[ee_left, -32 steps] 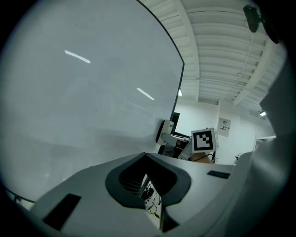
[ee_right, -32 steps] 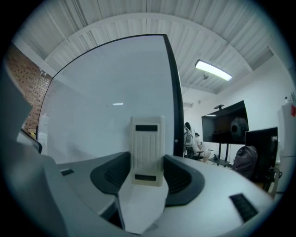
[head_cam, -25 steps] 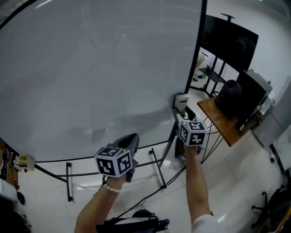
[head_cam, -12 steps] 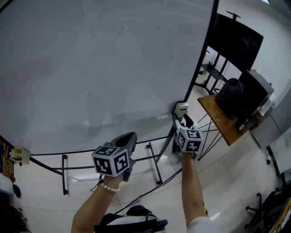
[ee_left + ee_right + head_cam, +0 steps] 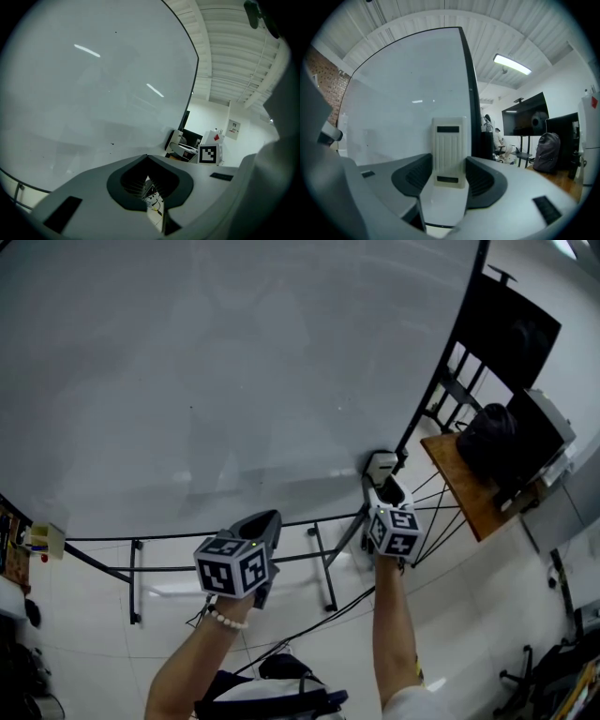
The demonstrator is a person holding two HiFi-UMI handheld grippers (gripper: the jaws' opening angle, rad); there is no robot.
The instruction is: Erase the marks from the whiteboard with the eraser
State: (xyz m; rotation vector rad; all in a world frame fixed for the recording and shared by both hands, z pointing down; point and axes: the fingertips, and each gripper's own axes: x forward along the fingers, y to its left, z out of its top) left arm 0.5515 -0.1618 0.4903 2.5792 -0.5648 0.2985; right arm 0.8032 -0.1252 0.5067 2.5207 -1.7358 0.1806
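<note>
Both jaws of the right gripper [image 5: 449, 177] clamp the ribbed eraser [image 5: 449, 140] by its long sides, by the whiteboard's [image 5: 234, 381] lower right corner. It looks light, stiff and easy to pinch. The left gripper's [image 5: 149, 180] jaws are together, empty. A backpack [image 5: 487, 439] on a counter [image 5: 459, 493] sits farther right, out of the way.

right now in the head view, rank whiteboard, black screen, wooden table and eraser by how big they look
1. whiteboard, by far
2. black screen
3. wooden table, partly under a bag
4. eraser
Apparent size only; the screen stands farther off.
</note>
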